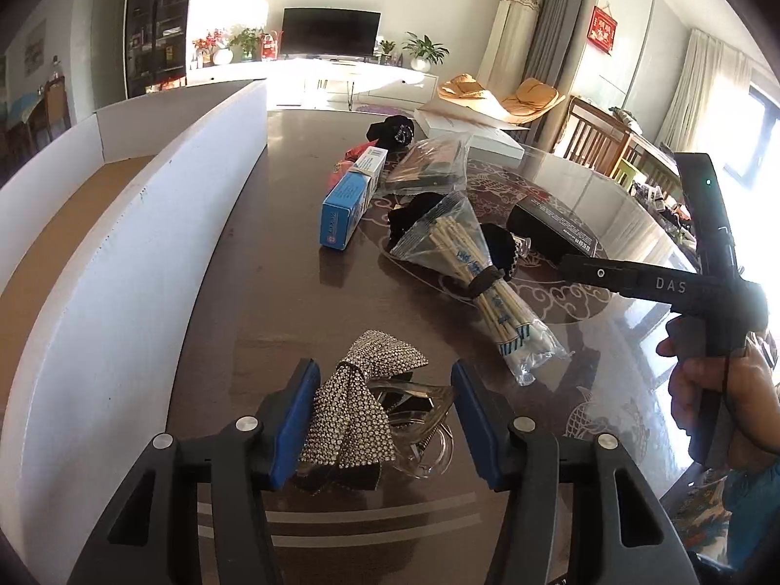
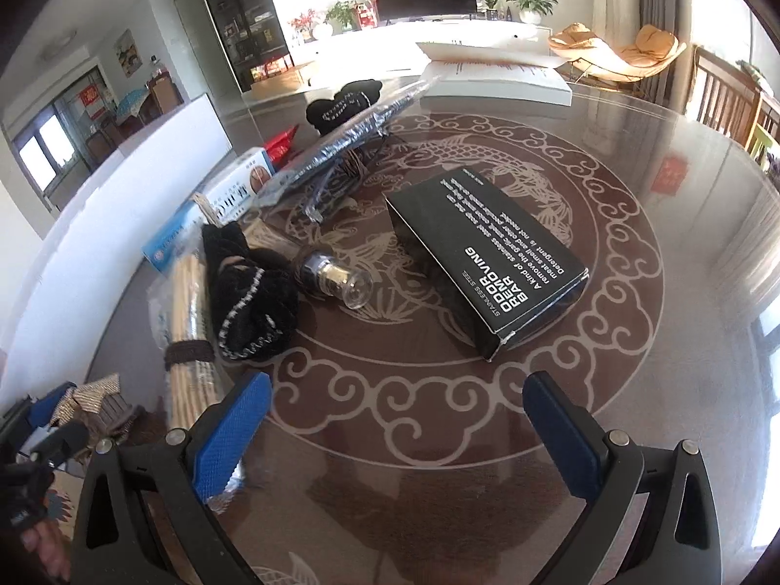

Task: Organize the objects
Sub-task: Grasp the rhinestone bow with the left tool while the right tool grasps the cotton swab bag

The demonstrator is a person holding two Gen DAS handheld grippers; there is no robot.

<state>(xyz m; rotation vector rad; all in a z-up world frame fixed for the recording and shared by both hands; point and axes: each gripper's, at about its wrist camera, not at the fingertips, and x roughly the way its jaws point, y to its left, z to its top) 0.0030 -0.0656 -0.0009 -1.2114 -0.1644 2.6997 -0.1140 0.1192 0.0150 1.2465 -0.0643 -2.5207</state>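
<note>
A round glass-topped table (image 2: 633,224) with a pale fish pattern carries everything, and a long white box (image 1: 122,263) with a brown floor runs along its left edge. Near the middle lies a black carton (image 2: 482,258) printed with white text, well apart from the pile to its left. That pile holds a blue and white box (image 1: 348,200) on the far left, a clear bag of wooden sticks (image 1: 482,287) bound with a dark band, a black knitted piece (image 2: 253,292) beside the sticks, and a small glass bulb (image 2: 336,278) between the knit and the carton. The left gripper (image 1: 385,419) sits at the near edge with its blue pads about half spread; a rhinestone bow hair clip (image 1: 358,399) lies between them, its sparkly side against the left pad, while a gap shows before the right pad, so the grasp looks loose at best. The right gripper (image 2: 395,434) hangs over bare patterned glass nearer the viewer than the carton, its pads spread wide and holding nothing.
</note>
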